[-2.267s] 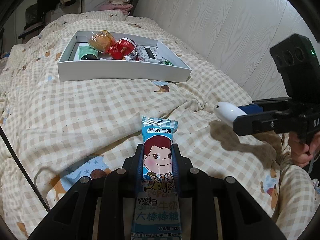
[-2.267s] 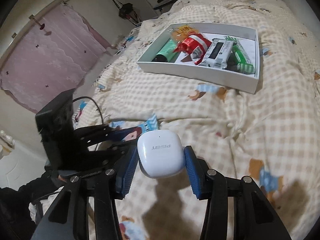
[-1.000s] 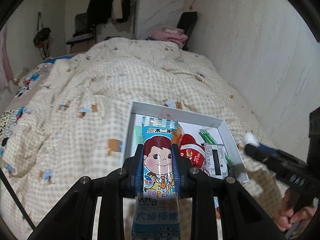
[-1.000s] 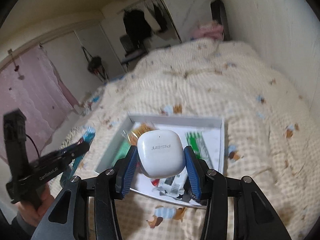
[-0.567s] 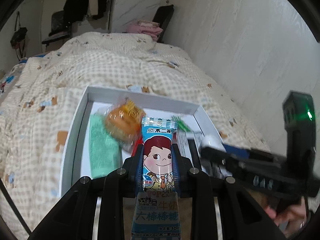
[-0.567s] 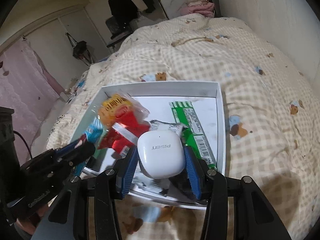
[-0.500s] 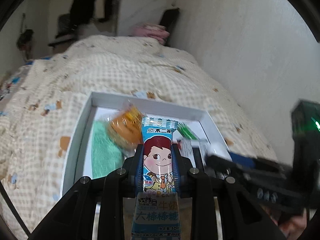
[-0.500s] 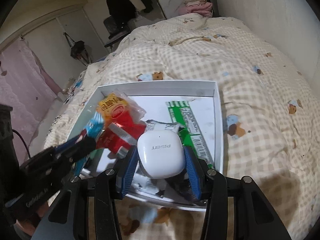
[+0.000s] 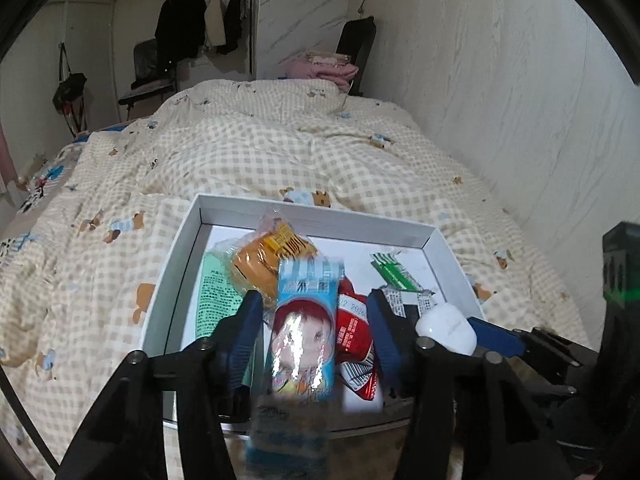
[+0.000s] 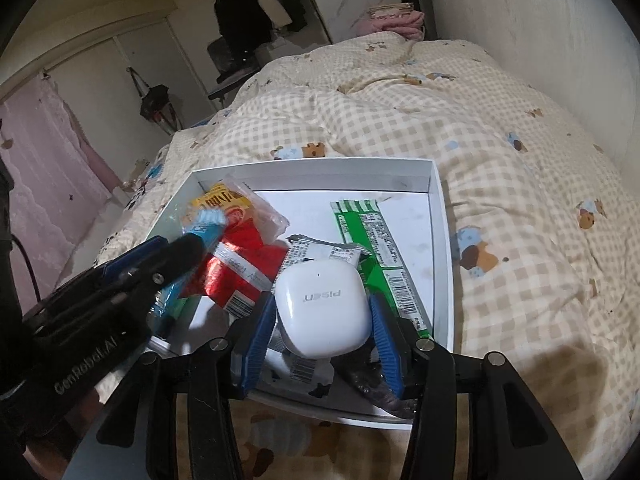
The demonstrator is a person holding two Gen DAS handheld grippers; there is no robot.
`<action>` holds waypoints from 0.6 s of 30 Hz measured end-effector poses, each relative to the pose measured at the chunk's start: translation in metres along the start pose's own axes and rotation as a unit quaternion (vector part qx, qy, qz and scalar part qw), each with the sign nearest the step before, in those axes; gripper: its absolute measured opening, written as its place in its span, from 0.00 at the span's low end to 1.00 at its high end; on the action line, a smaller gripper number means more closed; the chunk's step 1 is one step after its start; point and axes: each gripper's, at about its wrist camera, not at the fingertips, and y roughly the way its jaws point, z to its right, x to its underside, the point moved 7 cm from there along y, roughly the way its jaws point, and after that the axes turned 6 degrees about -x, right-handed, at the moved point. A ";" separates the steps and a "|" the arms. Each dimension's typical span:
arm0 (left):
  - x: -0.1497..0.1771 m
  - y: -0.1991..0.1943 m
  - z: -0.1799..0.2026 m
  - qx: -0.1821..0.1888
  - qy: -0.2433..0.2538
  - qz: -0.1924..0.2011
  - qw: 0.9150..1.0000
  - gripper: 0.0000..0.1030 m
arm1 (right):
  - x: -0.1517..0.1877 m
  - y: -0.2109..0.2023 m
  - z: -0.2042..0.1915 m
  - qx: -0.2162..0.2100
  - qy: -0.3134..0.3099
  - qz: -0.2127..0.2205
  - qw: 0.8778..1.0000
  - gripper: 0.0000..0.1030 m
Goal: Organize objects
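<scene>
A white box (image 9: 312,216) (image 10: 442,240) lies on the checked bedspread and holds several snack packets. My left gripper (image 9: 314,316) is open above the box's near side; the blue cartoon candy packet (image 9: 304,332) hangs loose and blurred between its spread fingers. In the right wrist view the packet (image 10: 200,232) shows beside the left gripper (image 10: 172,256). My right gripper (image 10: 322,316) is open over the box's near right part. The white PISEN earbud case (image 10: 322,308) (image 9: 446,330) sits between its fingers with a gap on each side.
In the box lie an orange snack bag (image 9: 268,256), a red packet (image 10: 236,264), a mint-green pack (image 9: 216,300), a green bar (image 10: 380,248) and a silver wrapper (image 10: 320,252). The wall runs along the bed's right side. A clothes rack (image 9: 200,32) and chair stand at the far end.
Both grippers have opened over the box. The candy packet has slipped loose from the left fingers, and the right fingers have spread away from the earbud case.
</scene>
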 end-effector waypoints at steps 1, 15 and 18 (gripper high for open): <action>-0.002 -0.003 -0.001 0.004 -0.003 0.004 1.000 0.63 | -0.001 -0.002 -0.001 -0.003 -0.004 0.003 1.000 0.76; -0.011 -0.111 -0.032 -0.014 0.087 0.122 0.989 0.79 | -0.014 -0.109 -0.024 -0.042 -0.048 0.101 0.993 0.99; -0.004 -0.124 -0.044 -0.018 0.083 0.130 0.988 0.83 | -0.011 -0.127 -0.030 -0.037 -0.075 0.098 0.992 0.99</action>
